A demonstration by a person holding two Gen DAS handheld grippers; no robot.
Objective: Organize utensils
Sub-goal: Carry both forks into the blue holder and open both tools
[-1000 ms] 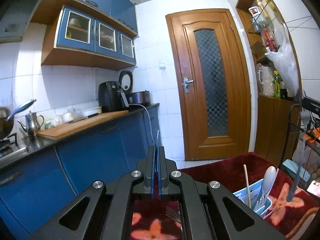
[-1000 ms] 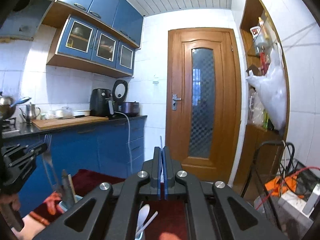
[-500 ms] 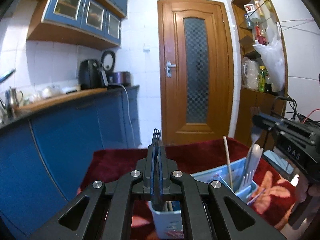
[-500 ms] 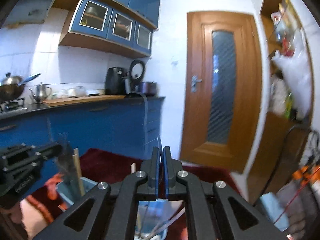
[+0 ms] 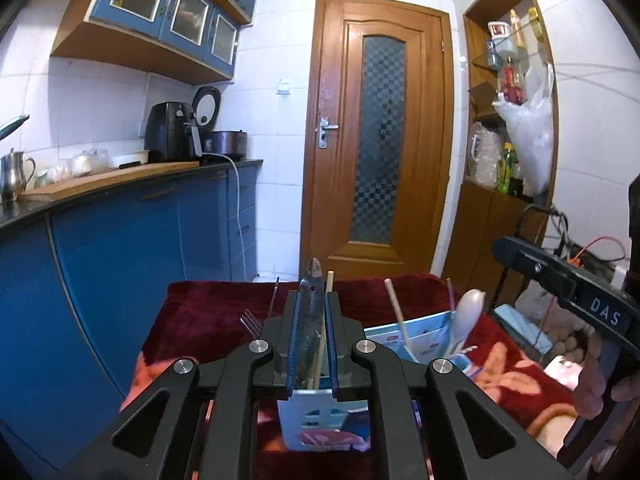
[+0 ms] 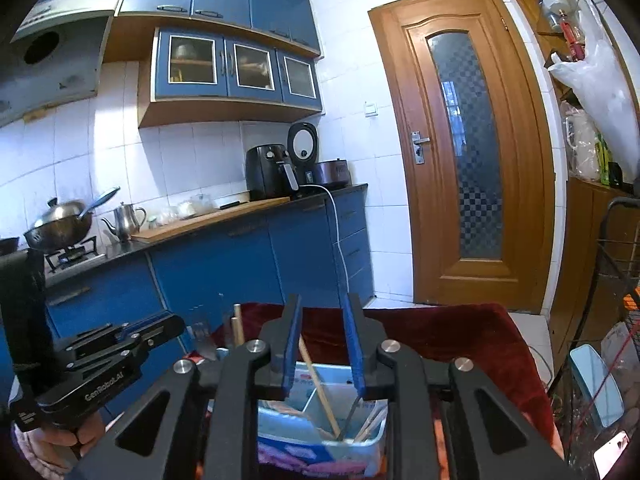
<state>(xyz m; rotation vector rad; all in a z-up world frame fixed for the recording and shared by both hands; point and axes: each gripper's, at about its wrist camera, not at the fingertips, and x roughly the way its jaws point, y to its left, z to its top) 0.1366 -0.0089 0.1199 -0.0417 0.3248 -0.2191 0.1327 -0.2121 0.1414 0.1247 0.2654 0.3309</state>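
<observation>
Both grippers had dropped toward the utensil caddy (image 6: 320,420); left gripper (image 5: 311,312) fingers were parting around a fork handle (image 5: 310,320), right gripper (image 6: 322,340) fingers spreading empty, utensils delivered.

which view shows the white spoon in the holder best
The left wrist view: the white plastic spoon stands bowl-up in the pale blue utensil holder, fully visible. In the right wrist view the holder shows, but the spoon cannot be made out.

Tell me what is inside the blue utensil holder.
Inside the utensil holder: a white spoon, wooden chopsticks, and a metal utensil between the left gripper's fingers. Lower parts are hidden.
</observation>
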